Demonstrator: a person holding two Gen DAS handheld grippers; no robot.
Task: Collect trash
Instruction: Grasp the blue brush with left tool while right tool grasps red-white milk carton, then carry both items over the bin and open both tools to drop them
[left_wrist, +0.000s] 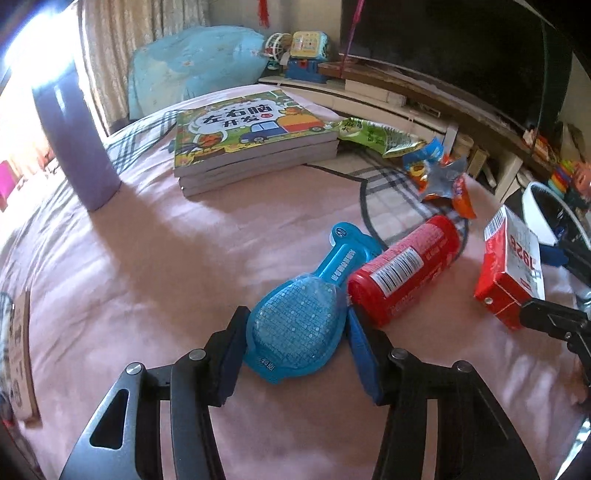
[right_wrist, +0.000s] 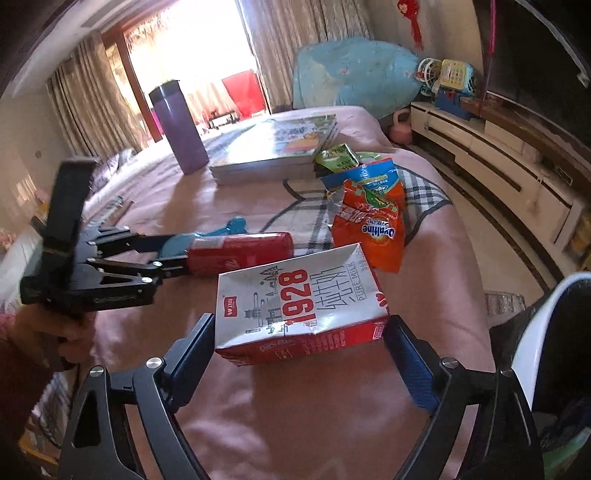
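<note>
A blue plastic blister pack (left_wrist: 303, 332) lies on the pink bedspread (left_wrist: 147, 277), its round end between the fingers of my left gripper (left_wrist: 295, 343); the pads touch or nearly touch its sides. A red can (left_wrist: 402, 269) lies right beside it. My right gripper (right_wrist: 299, 343) is open around a crushed red-and-white milk carton (right_wrist: 299, 306), also in the left wrist view (left_wrist: 511, 269). An orange Ovaltine wrapper (right_wrist: 373, 221) and a green snack wrapper (right_wrist: 338, 158) lie further back. My left gripper also shows in the right wrist view (right_wrist: 173, 254).
A stack of children's books (left_wrist: 251, 140) and a purple tumbler (left_wrist: 74, 147) stand at the back of the bed. A white bin with a black liner (right_wrist: 546, 354) stands off the bed's right edge. A low TV cabinet (right_wrist: 498, 155) runs along the right wall.
</note>
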